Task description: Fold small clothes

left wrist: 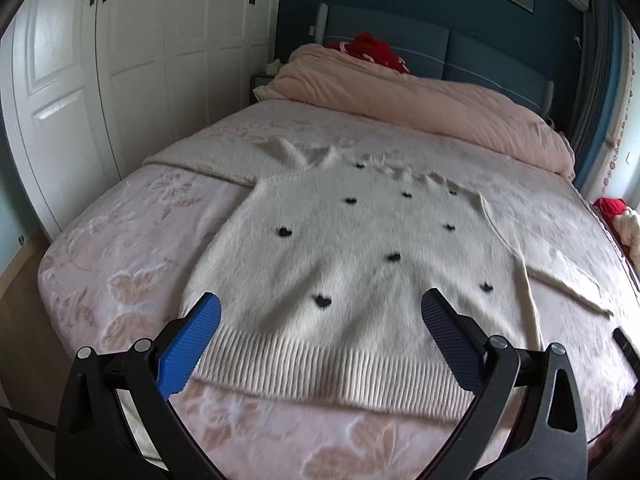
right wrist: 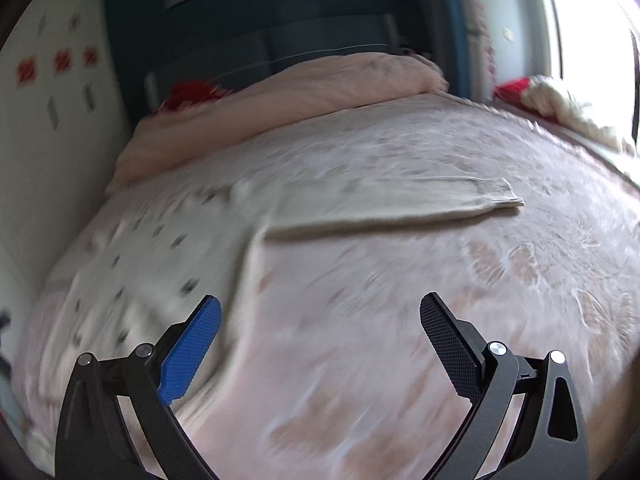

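Your cream sweater (left wrist: pixel 344 264) is lying flat on the pink floral bedspread (left wrist: pixel 120 264), fuzzy knit with little black hearts, ribbed hem nearest you, both sleeves spread out sideways. Your left gripper (left wrist: pixel 320 320) hovers over the hem, jaws wide apart, holding nothing. Your right gripper (right wrist: pixel 320 320) is spread open too, beside the sweater's edge; that view's blurry.

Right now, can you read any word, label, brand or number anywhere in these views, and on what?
None can be read.
The red stickers on the wardrobe: too blurred to read.
The sweater: only small black hearts, no text or tag showing.
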`<act>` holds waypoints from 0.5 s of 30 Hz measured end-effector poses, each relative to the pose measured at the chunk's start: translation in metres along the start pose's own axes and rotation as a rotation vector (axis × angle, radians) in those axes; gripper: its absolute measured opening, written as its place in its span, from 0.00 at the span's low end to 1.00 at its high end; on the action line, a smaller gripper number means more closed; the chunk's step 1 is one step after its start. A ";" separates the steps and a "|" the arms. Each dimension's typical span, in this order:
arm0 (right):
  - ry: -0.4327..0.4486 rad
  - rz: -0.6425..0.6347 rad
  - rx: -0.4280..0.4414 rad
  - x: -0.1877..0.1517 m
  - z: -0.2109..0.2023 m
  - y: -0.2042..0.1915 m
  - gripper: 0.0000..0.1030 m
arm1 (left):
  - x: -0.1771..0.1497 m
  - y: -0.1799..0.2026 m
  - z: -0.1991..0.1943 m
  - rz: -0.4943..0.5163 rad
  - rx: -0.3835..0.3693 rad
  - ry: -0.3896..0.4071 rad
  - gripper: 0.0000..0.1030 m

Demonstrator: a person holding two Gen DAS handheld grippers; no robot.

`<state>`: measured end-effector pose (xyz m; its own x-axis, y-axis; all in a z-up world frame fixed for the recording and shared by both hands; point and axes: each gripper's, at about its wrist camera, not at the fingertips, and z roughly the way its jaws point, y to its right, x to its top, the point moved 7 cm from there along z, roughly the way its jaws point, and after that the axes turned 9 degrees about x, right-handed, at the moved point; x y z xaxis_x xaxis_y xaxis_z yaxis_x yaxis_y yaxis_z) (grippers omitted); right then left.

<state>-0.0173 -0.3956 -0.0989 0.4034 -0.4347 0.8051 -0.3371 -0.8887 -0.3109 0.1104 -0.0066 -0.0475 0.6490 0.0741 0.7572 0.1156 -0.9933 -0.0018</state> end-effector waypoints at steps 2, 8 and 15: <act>0.021 0.087 0.008 0.018 0.019 0.041 0.95 | 0.006 0.004 0.006 -0.012 0.008 0.014 0.95; 0.070 0.389 -0.016 0.057 0.082 0.167 0.95 | 0.018 0.021 0.026 -0.022 0.039 0.033 0.95; 0.025 0.544 -0.028 0.058 0.153 0.229 0.69 | 0.017 0.034 0.056 -0.001 0.087 -0.011 0.95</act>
<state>0.0589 -0.6466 -0.2011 0.1439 -0.8268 0.5438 -0.5144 -0.5320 -0.6726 0.1679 -0.0345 -0.0712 0.6572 0.0764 0.7499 0.1807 -0.9818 -0.0583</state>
